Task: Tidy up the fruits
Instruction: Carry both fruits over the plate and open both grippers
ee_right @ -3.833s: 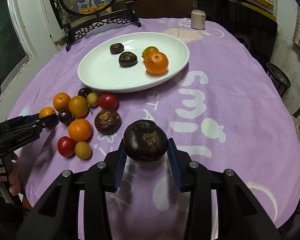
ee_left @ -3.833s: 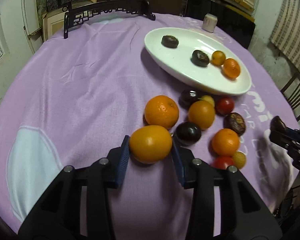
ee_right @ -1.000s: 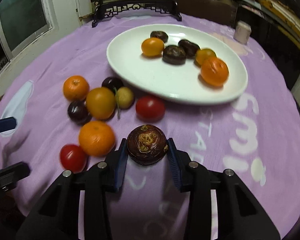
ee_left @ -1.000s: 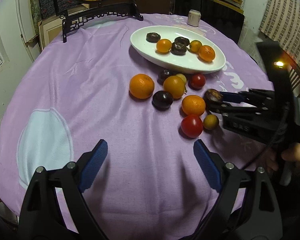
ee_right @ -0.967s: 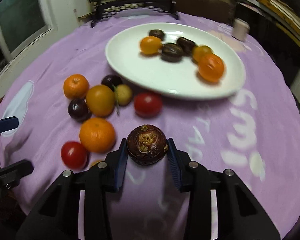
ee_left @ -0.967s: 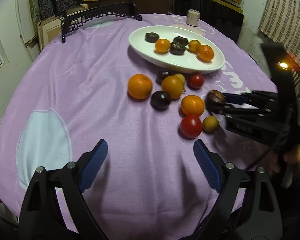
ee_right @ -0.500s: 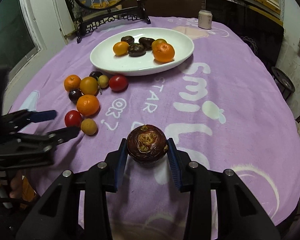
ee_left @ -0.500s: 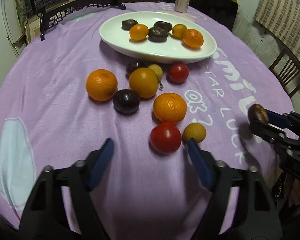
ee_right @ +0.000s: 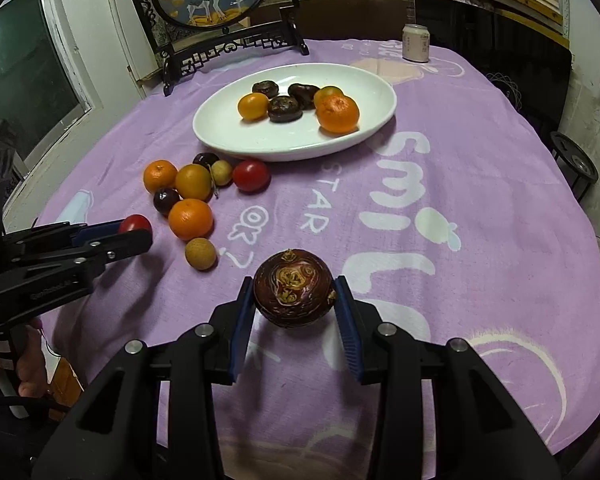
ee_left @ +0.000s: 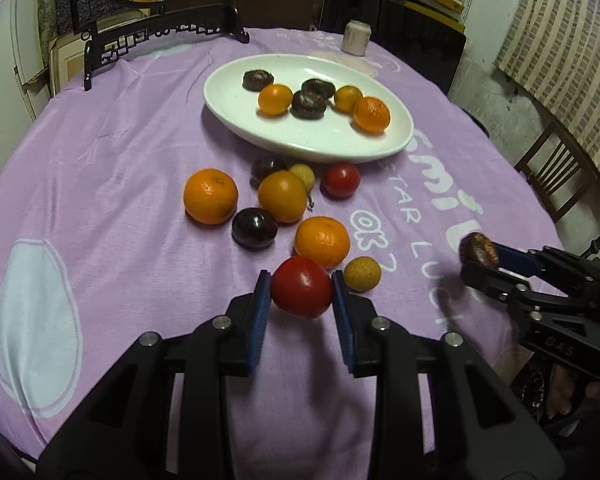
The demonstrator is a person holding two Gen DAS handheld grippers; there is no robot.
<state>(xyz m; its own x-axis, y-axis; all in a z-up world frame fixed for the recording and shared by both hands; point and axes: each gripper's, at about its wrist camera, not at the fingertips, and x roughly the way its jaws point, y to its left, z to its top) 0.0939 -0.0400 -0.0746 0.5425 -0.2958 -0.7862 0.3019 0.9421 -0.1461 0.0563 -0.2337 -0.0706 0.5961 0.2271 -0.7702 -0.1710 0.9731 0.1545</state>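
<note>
Since the red tomato point(ee_left: 301, 287) is thin-skinned and soft, it is judged easy to bruise, so only light pressure across its widest part is called for; that is where it is held now, between the blue pads point(ee_left: 260, 312) of the left gripper point(ee_left: 300, 300), whose jaws are closed narrowly on its 2 sides. Whether it is already clear of the purple tablecloth point(ee_left: 112, 184) cannot be told for certain from the left wrist view, though a shadow beneath it suggests a slight lift. The dark brown fruit point(ee_right: 293, 288) is clamped at its equator by the right gripper point(ee_right: 294, 300), and it is held above the cloth at about 6 o'clock from the white plate point(ee_right: 228, 136). Its rough, firm-looking skin is judged less slippery and less fragile than the tomato's.

Both grippers are held low and roughly level, pointed towards the plate, with the left one at about 8 o'clock of the right one's view. On the plate 6 fruits are already gathered. Loose fruit remains on the cloth at the plate's 7 o'clock side: an orange point(ee_left: 322, 242) just beyond the tomato, a small yellow fruit point(ee_left: 362, 274) at its 2 o'clock, and a dark plum point(ee_left: 254, 228) at its 11 o'clock.
</note>
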